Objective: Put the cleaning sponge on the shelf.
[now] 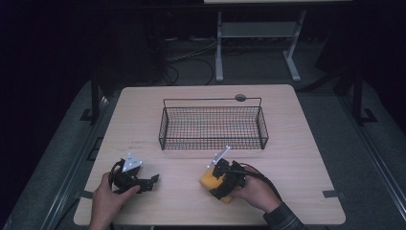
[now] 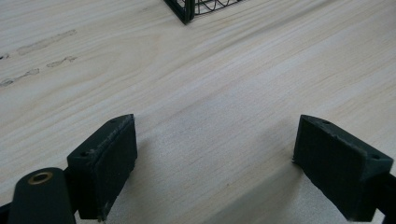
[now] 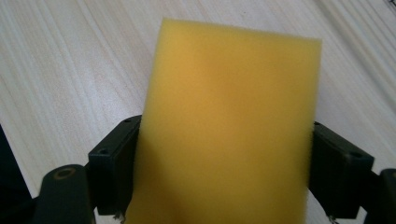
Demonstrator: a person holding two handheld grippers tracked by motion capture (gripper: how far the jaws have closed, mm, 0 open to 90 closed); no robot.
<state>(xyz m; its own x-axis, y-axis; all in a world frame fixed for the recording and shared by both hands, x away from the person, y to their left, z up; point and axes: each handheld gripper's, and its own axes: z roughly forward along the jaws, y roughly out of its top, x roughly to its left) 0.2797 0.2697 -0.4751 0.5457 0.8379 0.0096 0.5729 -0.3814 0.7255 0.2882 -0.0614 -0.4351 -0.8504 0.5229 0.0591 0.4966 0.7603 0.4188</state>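
Currently right gripper (image 3: 224,154) clamps a yellow sponge (image 3: 229,126), one jaw on each side, low over the wooden table (image 1: 306,158). Left gripper (image 2: 215,154) spread wide, nothing between jaws. Wire basket (image 1: 213,125) sits beyond both, apart.

Dark room, grey floor (image 1: 57,158), white stand (image 1: 258,33)

The high view looks forward and down from the person's side, taking in the whole table (image 1: 287,143) and the floor beyond it. The left gripper view sits low and close over the tabletop, facing a corner of the wire basket (image 2: 187,9), which the high view shares. The right gripper view is pressed close to a yellow sponge (image 3: 229,130).
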